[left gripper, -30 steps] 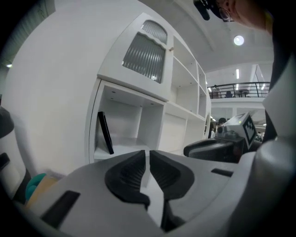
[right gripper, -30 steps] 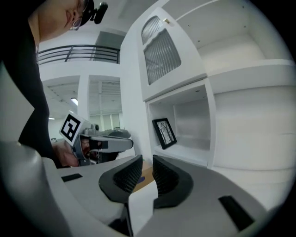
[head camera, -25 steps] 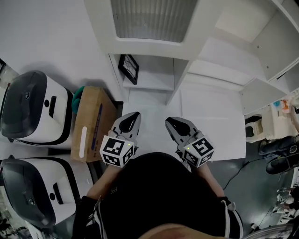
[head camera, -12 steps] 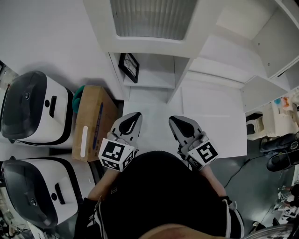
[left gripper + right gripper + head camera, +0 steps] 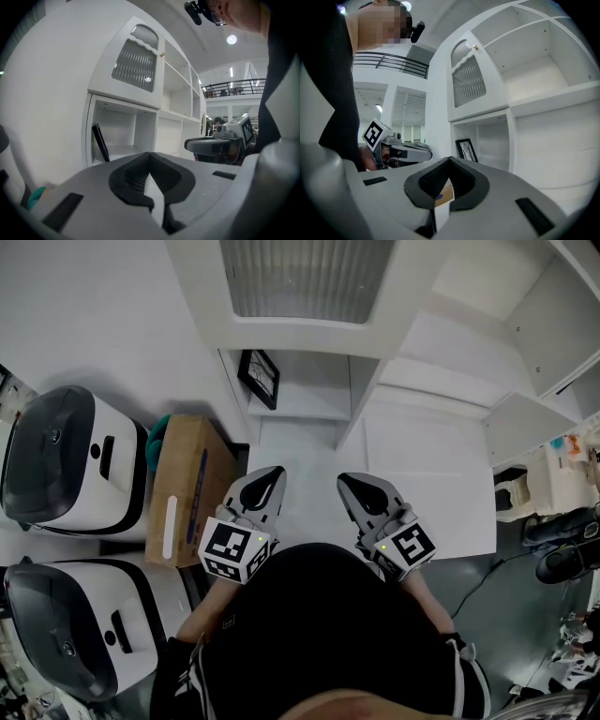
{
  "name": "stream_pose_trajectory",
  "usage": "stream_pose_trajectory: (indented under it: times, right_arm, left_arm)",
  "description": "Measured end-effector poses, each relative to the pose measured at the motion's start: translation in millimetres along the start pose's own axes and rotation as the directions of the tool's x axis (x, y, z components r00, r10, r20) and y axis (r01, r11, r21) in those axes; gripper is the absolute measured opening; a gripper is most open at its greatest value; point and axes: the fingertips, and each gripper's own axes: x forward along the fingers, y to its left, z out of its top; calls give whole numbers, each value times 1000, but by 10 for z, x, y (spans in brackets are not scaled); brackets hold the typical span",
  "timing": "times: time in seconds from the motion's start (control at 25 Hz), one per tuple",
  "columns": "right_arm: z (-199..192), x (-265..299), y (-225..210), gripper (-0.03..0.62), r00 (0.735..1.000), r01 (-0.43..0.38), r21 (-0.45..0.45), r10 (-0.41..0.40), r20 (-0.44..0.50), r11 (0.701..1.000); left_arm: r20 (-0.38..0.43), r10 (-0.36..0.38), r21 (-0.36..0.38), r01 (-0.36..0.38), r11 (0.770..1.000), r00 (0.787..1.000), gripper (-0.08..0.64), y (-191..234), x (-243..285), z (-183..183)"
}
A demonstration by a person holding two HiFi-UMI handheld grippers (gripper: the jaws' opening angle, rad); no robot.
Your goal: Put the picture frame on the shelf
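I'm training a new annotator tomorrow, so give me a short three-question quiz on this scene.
1. True or false: the left claw and the right claw are both shut and empty.
2. Where is the frame? A: on the floor. B: in a cubby of the shelf, leaning on its left wall. C: in a claw.
3. What brown thing stands left of the shelf?

Key: 1 true; 2 B; 3 a box.
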Motion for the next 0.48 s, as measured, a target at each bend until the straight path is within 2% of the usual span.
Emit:
stream_pose_trajectory:
  times: [0.48]
  right_arm:
    - [-74, -26, 62, 18, 1000, -14, -3, 14, -12, 1000]
  left_arm:
    - [11, -13, -6, 14, 1000, 1000, 8, -64, -33, -2]
